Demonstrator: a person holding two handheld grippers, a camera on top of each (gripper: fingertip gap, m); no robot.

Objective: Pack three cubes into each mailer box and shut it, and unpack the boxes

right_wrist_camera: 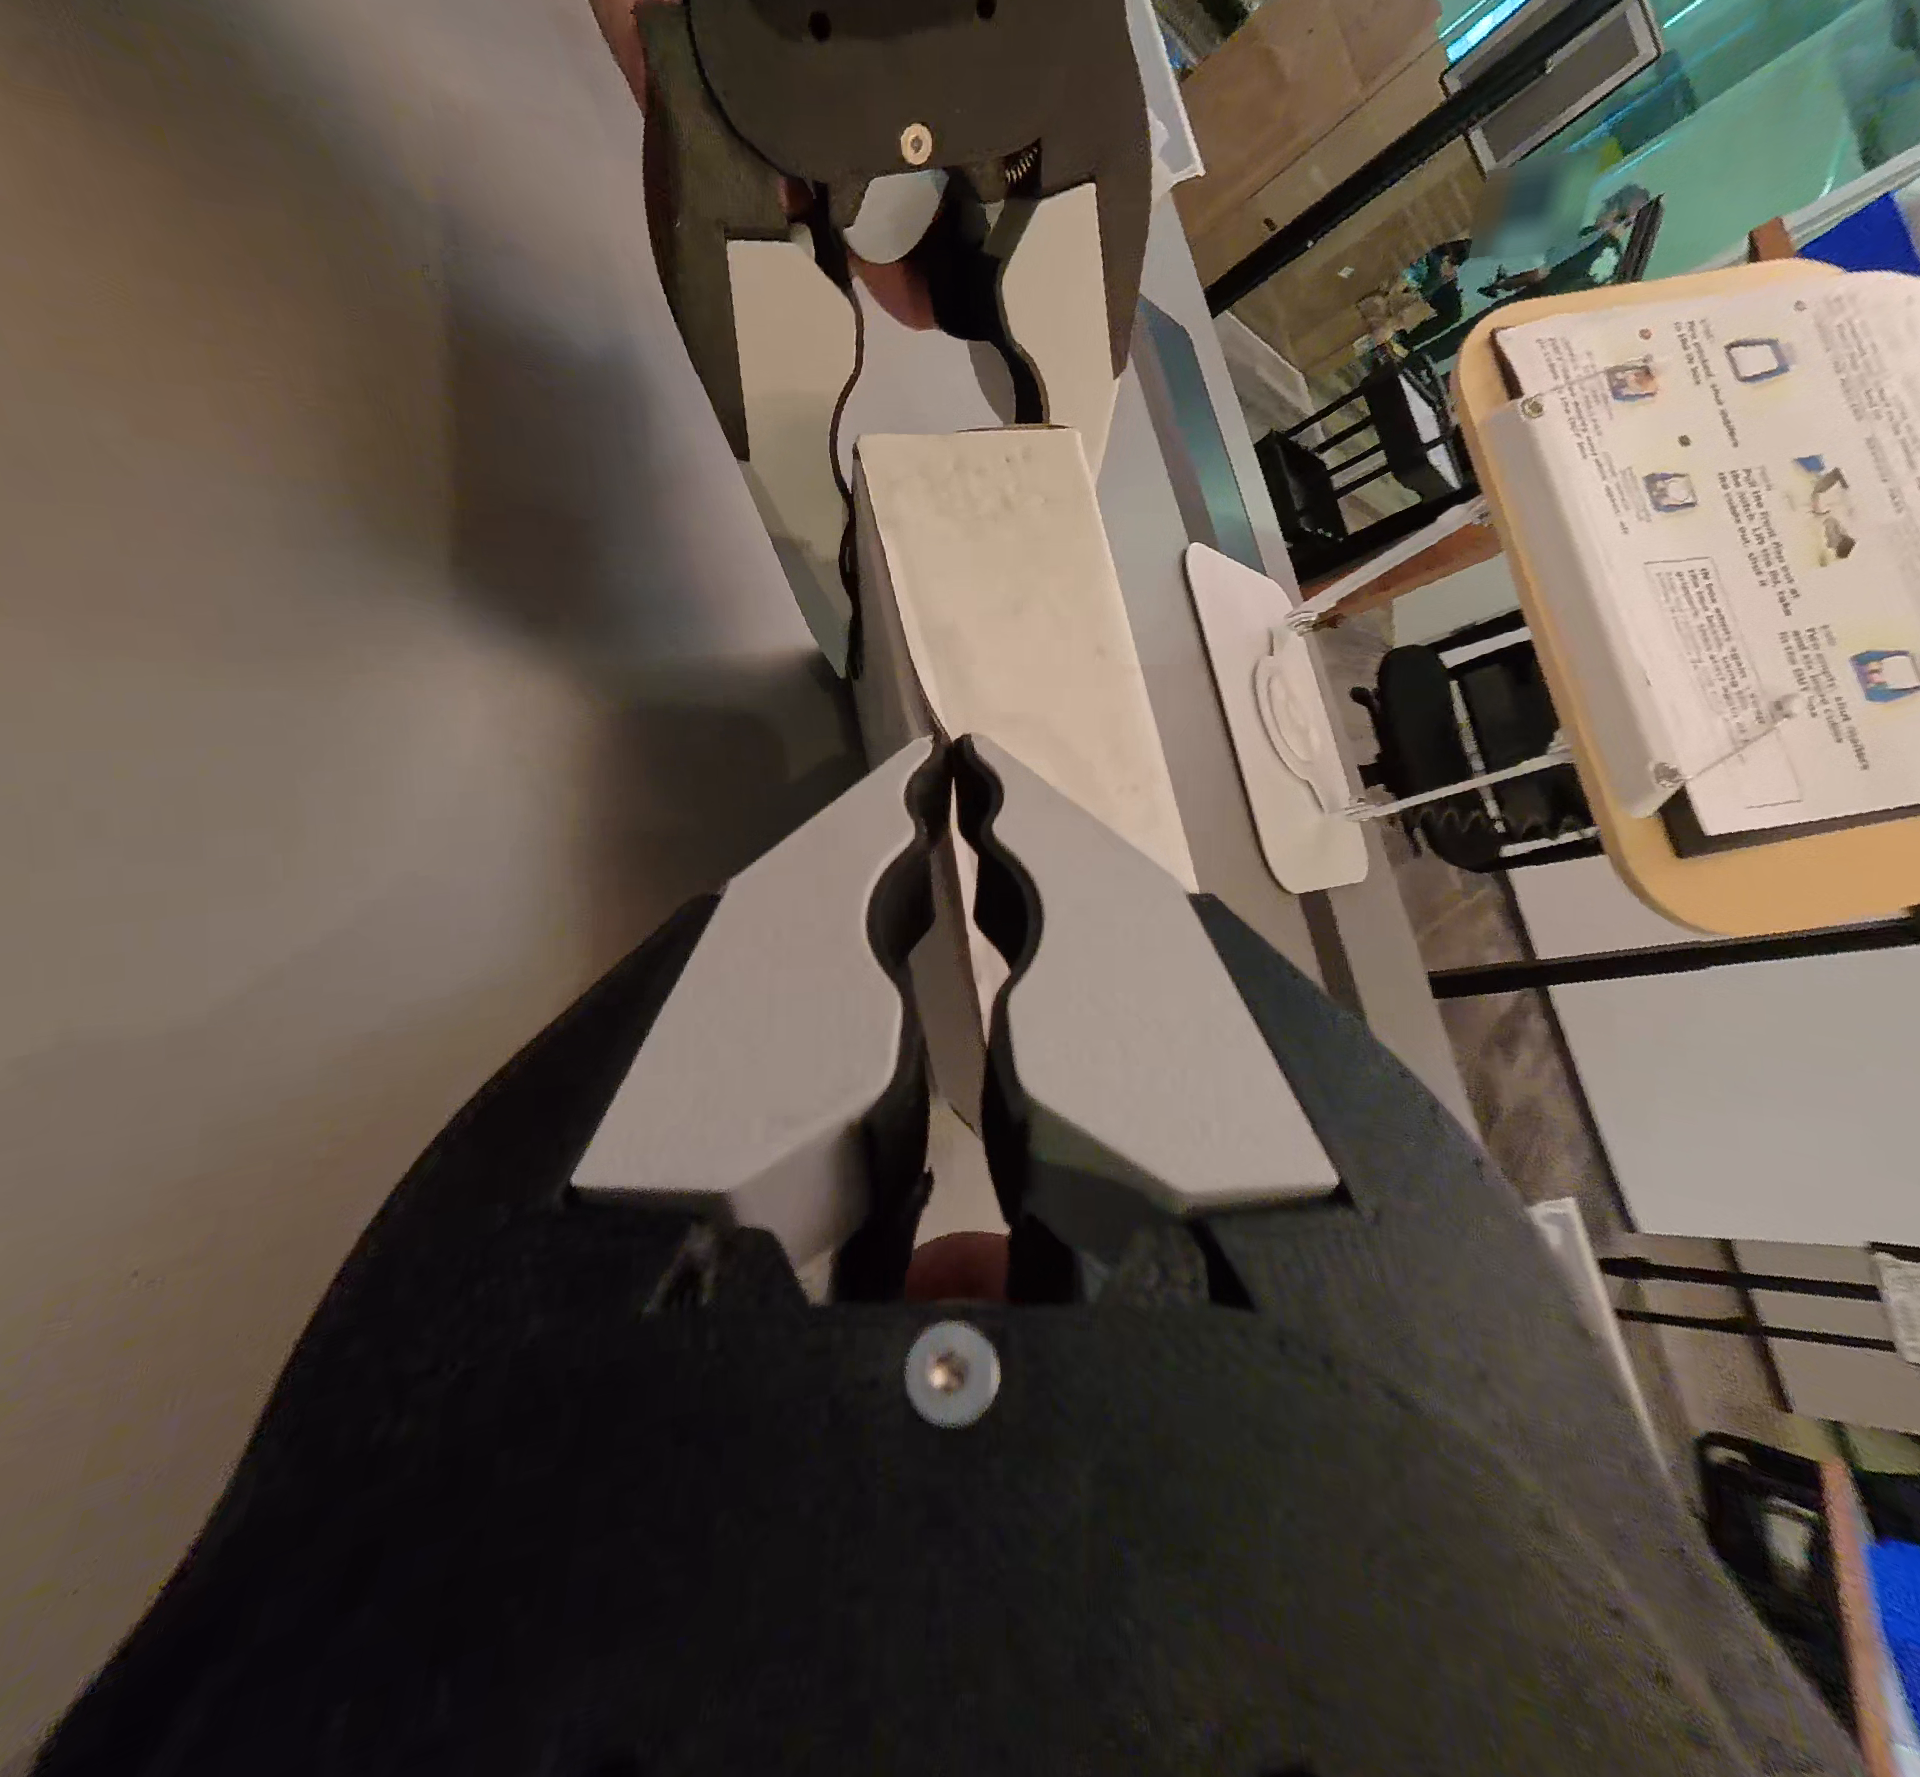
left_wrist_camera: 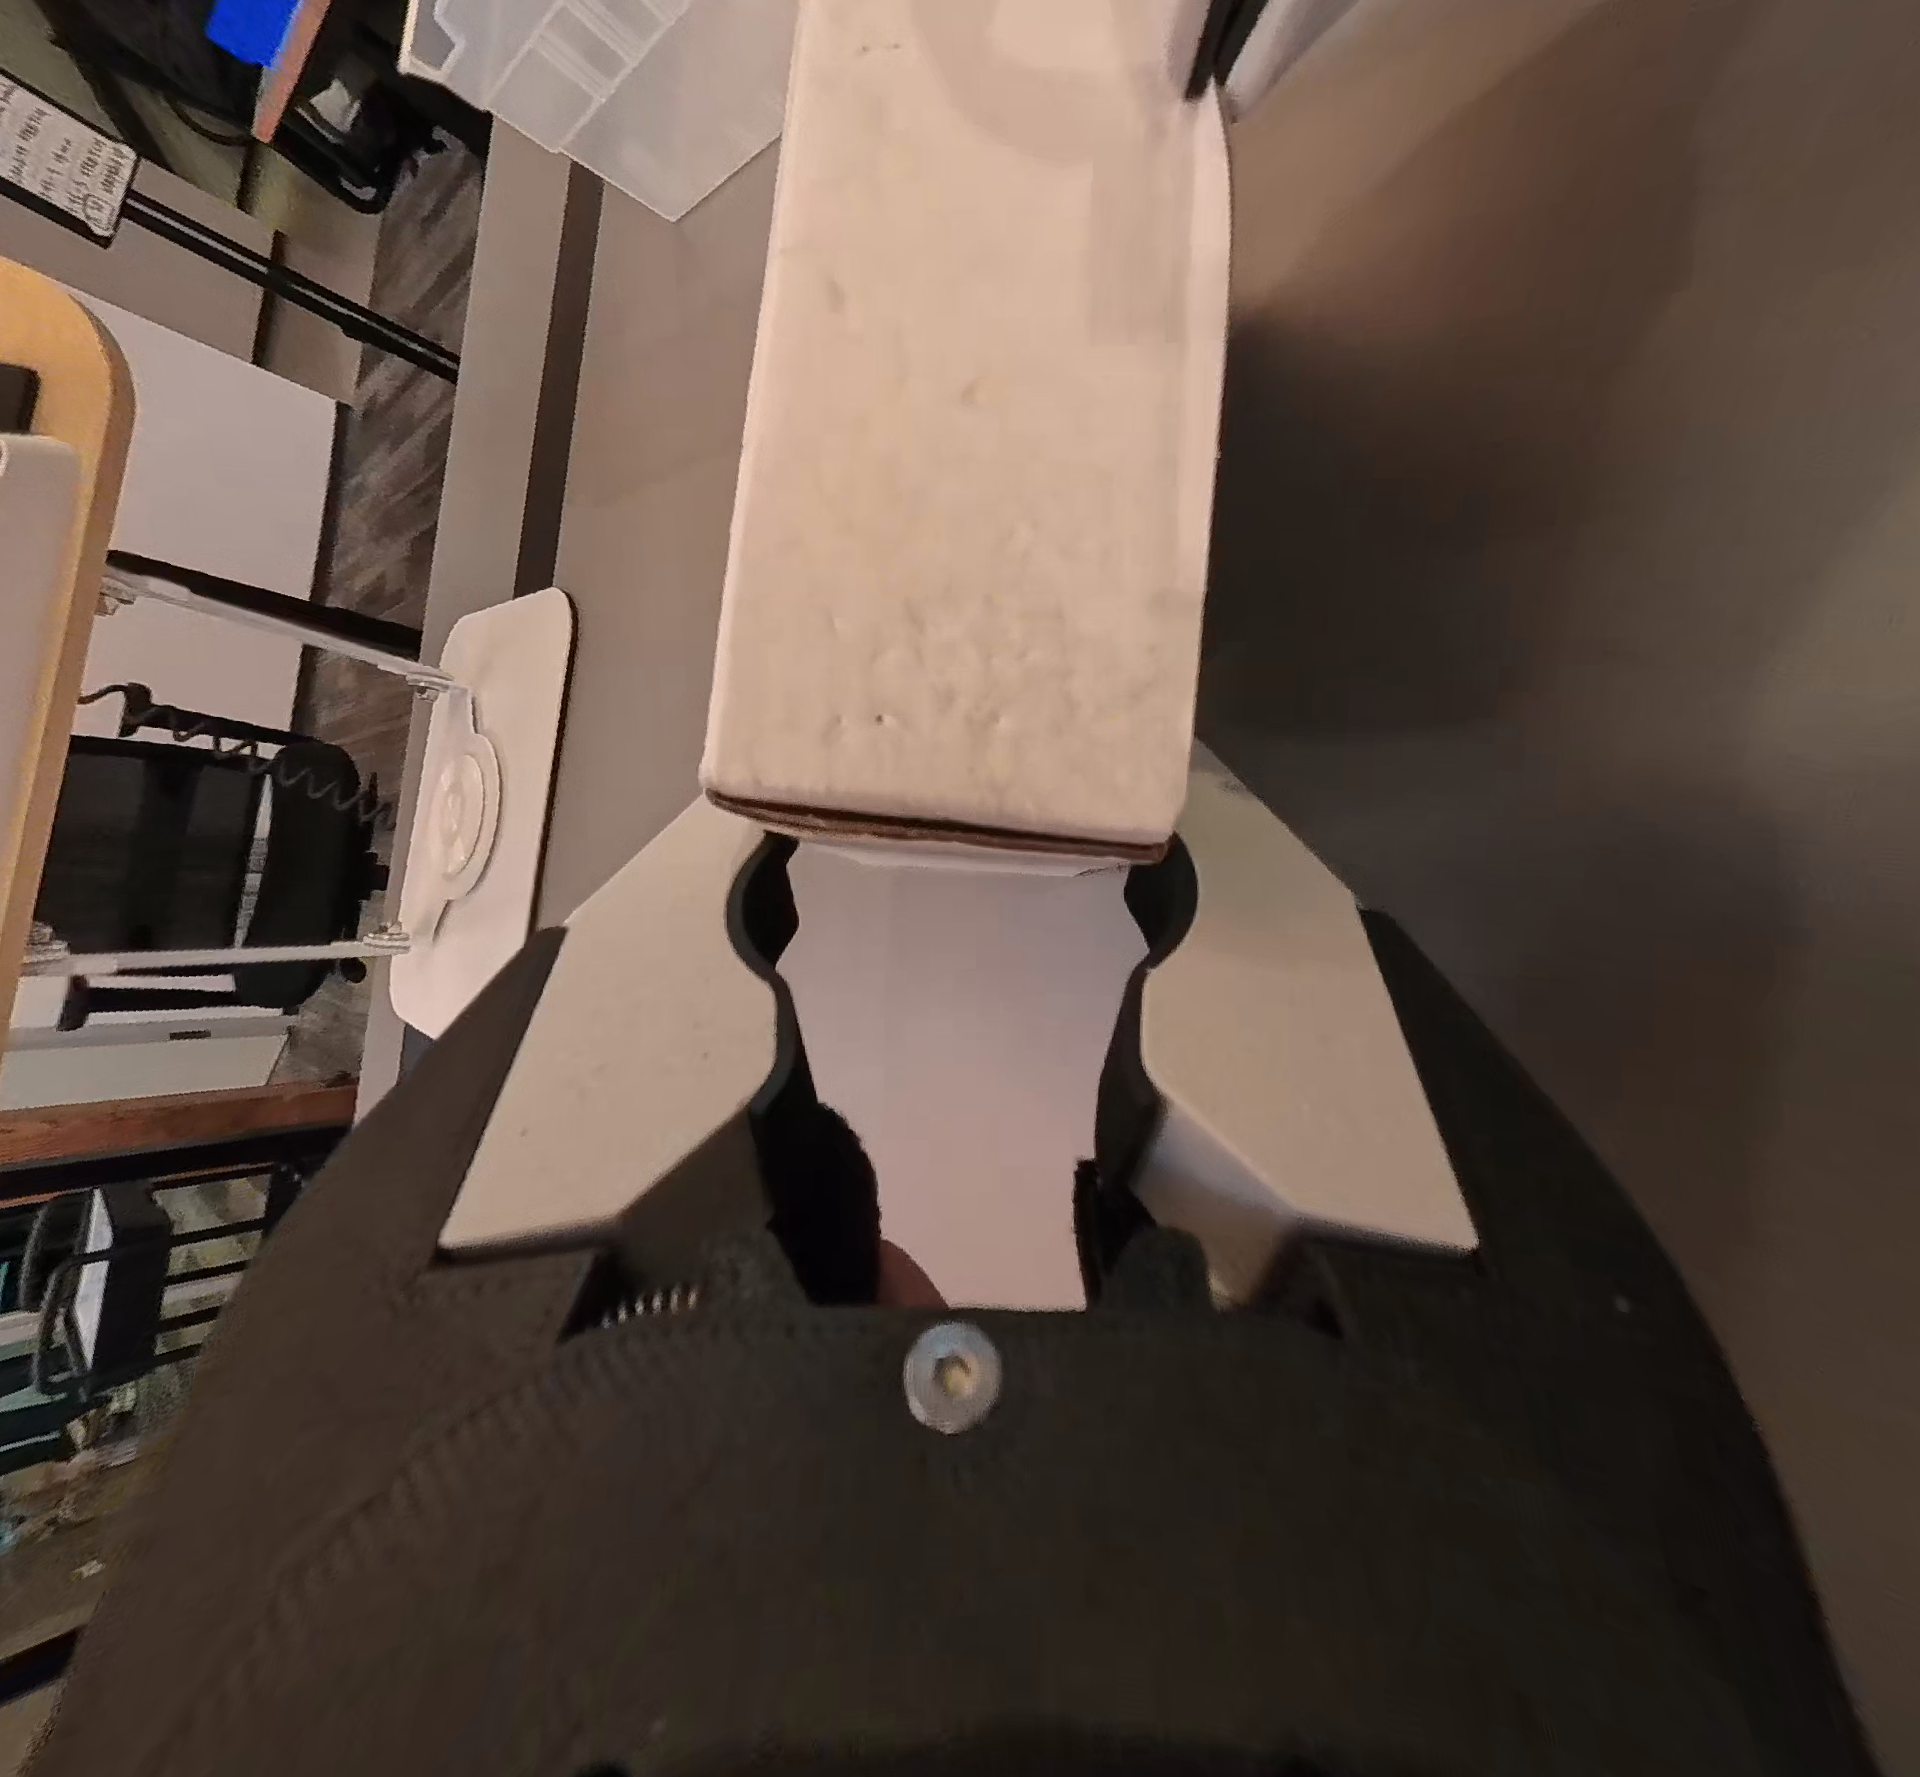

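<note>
A white mailer box is held between both grippers above the grey table. My left gripper is shut on one end of the box, with a finger on each side and a white panel of the box running back between them. In the right wrist view the box stretches away to the left gripper at its far end. My right gripper is shut on a thin edge panel at the near end. No cubes show. I cannot see inside the box.
A clear plastic bin lies beyond the box. A white plate with a wire stand sits at the table edge. A printed sheet on a tan board stands past that edge. The table spreads on the other side.
</note>
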